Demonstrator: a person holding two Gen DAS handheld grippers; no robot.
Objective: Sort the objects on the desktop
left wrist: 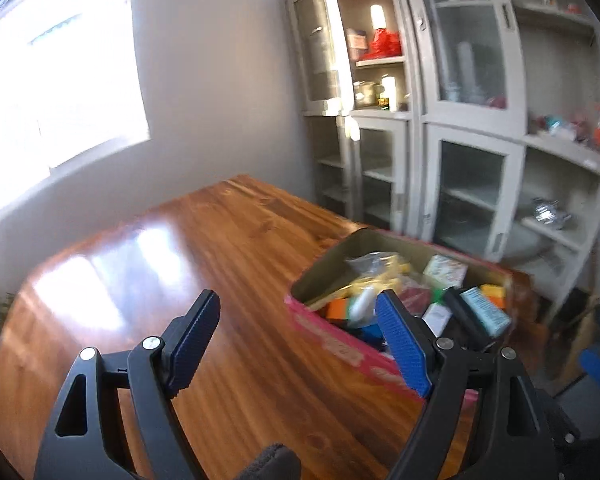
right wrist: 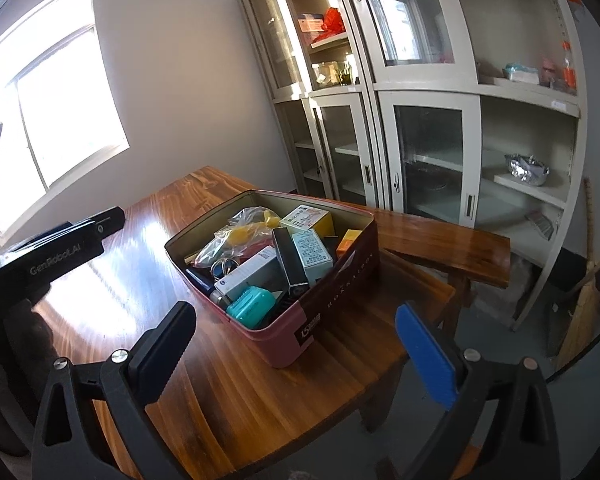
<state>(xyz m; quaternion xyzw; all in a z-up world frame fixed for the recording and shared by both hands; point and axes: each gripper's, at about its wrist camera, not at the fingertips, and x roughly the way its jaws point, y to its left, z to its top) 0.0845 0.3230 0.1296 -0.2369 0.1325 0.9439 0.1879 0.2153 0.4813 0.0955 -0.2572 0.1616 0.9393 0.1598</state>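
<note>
Both tongs gape wide, empty: left tongs (left wrist: 300, 316), right tongs (right wrist: 296, 332). Tin box (right wrist: 332, 304) brimful near worktop (right wrist: 228, 392) corner; careless nudge risks sliding it off, spilling contents.

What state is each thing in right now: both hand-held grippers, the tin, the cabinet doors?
Left hand-held gripper: open, nothing between its fingers.
Right hand-held gripper: open, holding nothing.
Red tin: lidless, upright on the wooden table, packed with small boxes.
Teal case: closed, inside the tin's near corner.
Lower cabinet doors: shut.
</note>
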